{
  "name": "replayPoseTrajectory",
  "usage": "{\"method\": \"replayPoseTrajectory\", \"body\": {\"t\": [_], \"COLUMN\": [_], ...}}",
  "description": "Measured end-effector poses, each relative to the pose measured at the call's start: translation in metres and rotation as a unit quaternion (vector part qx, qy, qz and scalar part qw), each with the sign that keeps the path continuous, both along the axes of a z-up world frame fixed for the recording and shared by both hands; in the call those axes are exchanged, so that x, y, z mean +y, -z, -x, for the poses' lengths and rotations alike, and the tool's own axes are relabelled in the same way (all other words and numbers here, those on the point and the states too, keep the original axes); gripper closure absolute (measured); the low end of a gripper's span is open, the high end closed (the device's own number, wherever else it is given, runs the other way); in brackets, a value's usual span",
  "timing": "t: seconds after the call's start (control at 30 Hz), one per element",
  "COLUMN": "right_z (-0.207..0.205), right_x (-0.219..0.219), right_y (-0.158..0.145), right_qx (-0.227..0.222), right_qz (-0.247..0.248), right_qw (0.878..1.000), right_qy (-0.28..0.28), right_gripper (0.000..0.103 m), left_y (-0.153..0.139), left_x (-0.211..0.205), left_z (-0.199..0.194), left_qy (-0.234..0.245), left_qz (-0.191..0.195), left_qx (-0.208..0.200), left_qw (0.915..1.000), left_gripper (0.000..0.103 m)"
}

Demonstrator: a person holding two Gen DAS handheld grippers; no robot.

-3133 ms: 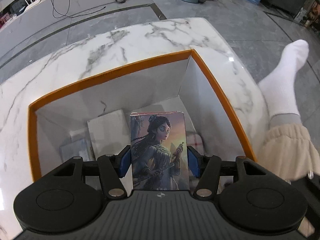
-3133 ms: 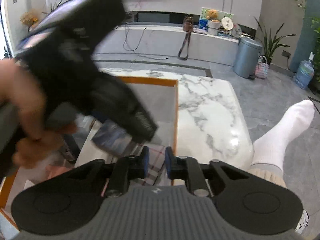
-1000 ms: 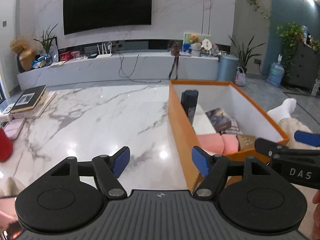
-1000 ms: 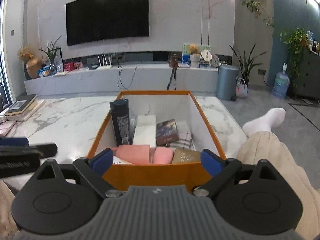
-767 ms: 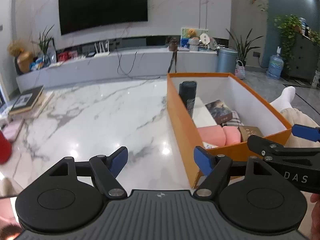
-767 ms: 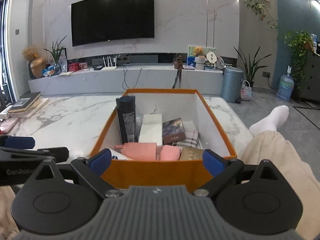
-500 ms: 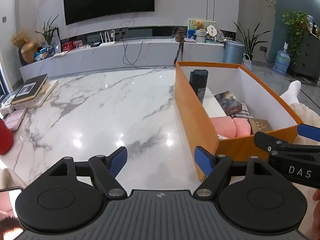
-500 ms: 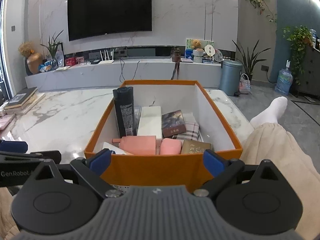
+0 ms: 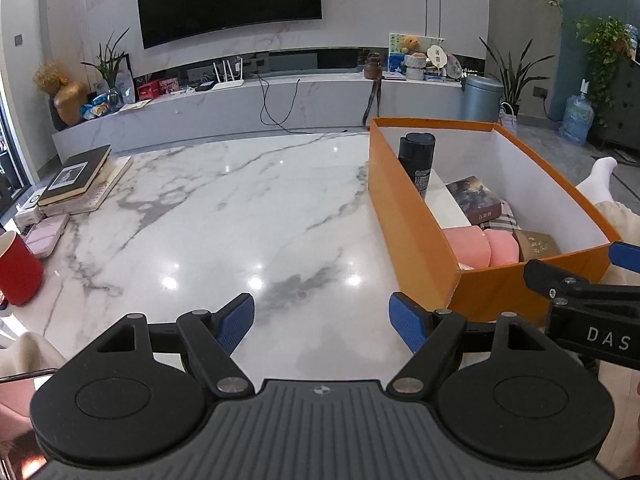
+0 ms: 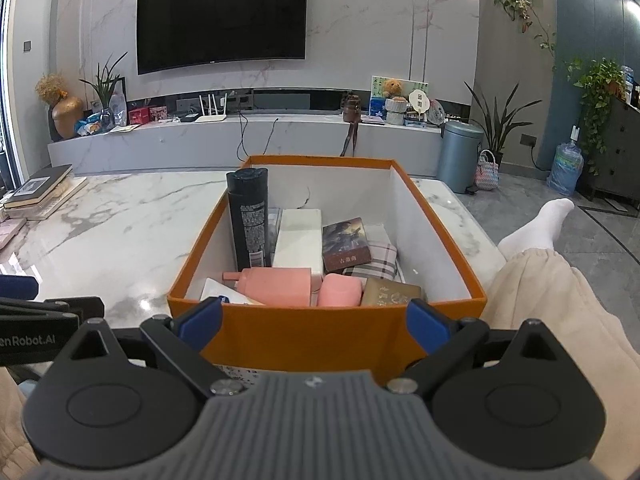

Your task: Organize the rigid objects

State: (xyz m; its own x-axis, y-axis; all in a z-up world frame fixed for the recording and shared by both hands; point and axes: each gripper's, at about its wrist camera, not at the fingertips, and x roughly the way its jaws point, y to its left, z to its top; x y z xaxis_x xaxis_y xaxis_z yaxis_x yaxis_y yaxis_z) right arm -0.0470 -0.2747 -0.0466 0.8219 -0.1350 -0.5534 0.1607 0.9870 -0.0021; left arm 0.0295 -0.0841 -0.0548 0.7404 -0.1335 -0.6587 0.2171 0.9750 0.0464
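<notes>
The task looked nearly finished. The orange box [image 10: 326, 336] at 12 o'clock in the right view held an upright black bottle [image 10: 248, 220], a white box [image 10: 298, 242], a card box [image 10: 346, 246], pink items [image 10: 276, 292] and a gold box [image 10: 390, 292]. The left gripper [image 9: 322, 320] and right gripper [image 10: 316, 320] were both spread wide, holding nothing. Books [image 9: 76, 180] at 10 o'clock and a red cup [image 9: 18, 270] at 9 o'clock in the left view sat outside the box, perhaps left to sort.

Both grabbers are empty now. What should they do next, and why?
Probably swing the open left gripper toward the stack of books at the table's far left. The orange box already holds the bottle and card box; the books and red cup remain outside.
</notes>
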Motion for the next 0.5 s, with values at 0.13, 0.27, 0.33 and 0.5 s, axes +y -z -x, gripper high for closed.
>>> {"method": "replayPoseTrajectory", "body": {"t": [0.13,0.27,0.33,0.5], "right_z": [-0.0001,0.0007,0.0006,0.0008], "right_x": [-0.0005,-0.0003,-0.0002,-0.0003], "right_y": [0.0002,0.0006,0.0007,-0.0003], "right_qx": [0.0,-0.001,0.0,-0.001], "right_qz": [0.0,-0.002,-0.002,-0.004], "right_qw": [1.0,1.0,1.0,1.0], "right_qy": [0.0,0.0,0.0,0.0], "right_gripper": [0.006,0.006,0.006,0.006], "left_y": [-0.0009,-0.0009,-0.0005,0.0004], "left_x": [0.0005,0.0003,0.0004,0.0012], "left_z": [-0.0001,-0.0002,-0.0002,0.0009], "left_qy": [0.001,0.001,0.001,0.0], "left_qz": [-0.001,-0.001,-0.002,-0.004], "left_qx": [-0.001,0.001,0.006,0.009], "left_qw": [1.0,1.0,1.0,1.0], "left_gripper": [0.013,0.013,0.013,0.013]}}
